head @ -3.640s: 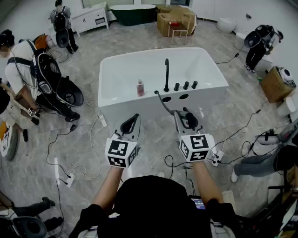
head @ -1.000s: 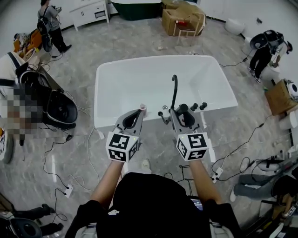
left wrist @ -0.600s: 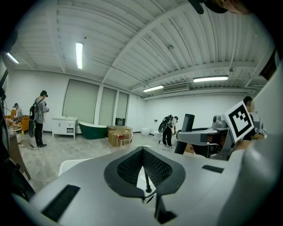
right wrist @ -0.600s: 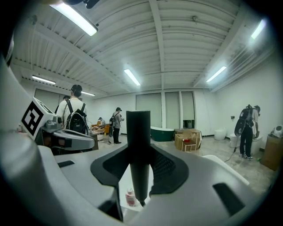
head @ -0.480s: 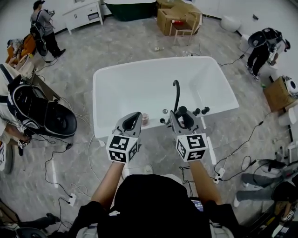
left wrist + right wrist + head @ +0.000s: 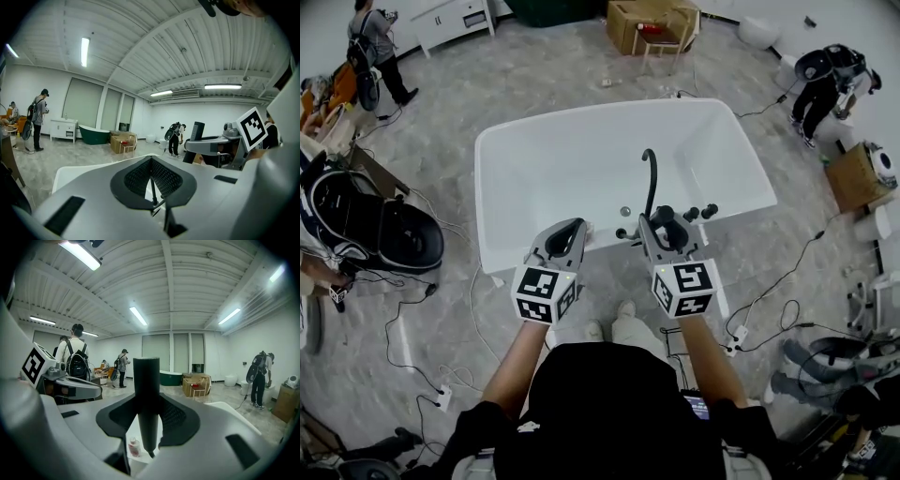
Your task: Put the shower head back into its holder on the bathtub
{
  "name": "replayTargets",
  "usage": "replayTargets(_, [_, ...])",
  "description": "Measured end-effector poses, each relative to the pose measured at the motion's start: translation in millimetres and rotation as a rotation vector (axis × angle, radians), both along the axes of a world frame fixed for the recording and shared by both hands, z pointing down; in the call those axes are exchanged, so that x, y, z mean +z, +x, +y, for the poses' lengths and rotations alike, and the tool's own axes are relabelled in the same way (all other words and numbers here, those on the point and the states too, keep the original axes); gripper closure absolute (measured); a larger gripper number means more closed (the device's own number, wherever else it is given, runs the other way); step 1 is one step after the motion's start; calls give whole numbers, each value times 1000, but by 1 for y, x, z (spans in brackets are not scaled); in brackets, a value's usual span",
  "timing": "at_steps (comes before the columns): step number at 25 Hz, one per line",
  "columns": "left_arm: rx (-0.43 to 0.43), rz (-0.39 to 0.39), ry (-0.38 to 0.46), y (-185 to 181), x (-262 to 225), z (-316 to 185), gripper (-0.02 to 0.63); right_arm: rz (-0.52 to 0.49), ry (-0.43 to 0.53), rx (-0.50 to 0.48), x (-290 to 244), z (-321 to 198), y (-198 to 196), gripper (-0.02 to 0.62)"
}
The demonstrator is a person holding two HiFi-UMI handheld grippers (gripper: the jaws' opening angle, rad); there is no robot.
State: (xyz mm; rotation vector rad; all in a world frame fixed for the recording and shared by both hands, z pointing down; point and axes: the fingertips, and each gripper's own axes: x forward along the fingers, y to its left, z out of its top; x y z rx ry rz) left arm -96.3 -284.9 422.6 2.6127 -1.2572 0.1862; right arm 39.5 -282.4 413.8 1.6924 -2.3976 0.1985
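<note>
The white bathtub (image 6: 516, 169) lies straight ahead, with a black curved spout (image 6: 650, 178) and black knobs (image 6: 699, 213) on its near rim. My right gripper (image 6: 661, 225) is shut on the black shower head (image 6: 146, 399), which stands upright between its jaws just in front of the spout. A small round opening (image 6: 625, 212) shows in the rim left of it. My left gripper (image 6: 570, 234) hovers over the near rim, shut with nothing in it; its pads (image 6: 140, 180) meet in the left gripper view. A pink bottle (image 6: 134, 446) stands on the rim.
Cables (image 6: 478, 309) trail over the floor on both sides. A person with dark gear (image 6: 375, 230) sits at the left, another (image 6: 823, 84) bends at the far right. Cardboard boxes (image 6: 652, 23) and a white cabinet (image 6: 455, 19) stand beyond the tub.
Both grippers have come forward and a little down over the tub's near rim. The shower head stays in the right gripper. The tub now sits closer below me.
</note>
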Motion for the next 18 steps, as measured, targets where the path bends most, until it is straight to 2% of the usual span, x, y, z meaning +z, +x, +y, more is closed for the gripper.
replayTargets(10, [-35, 0, -9, 10, 14, -25, 592, 8, -51, -23, 22, -28, 9, 449])
replayTargets(18, [-61, -14, -61, 19, 41, -44, 592, 7, -107, -50, 49, -55, 18, 449])
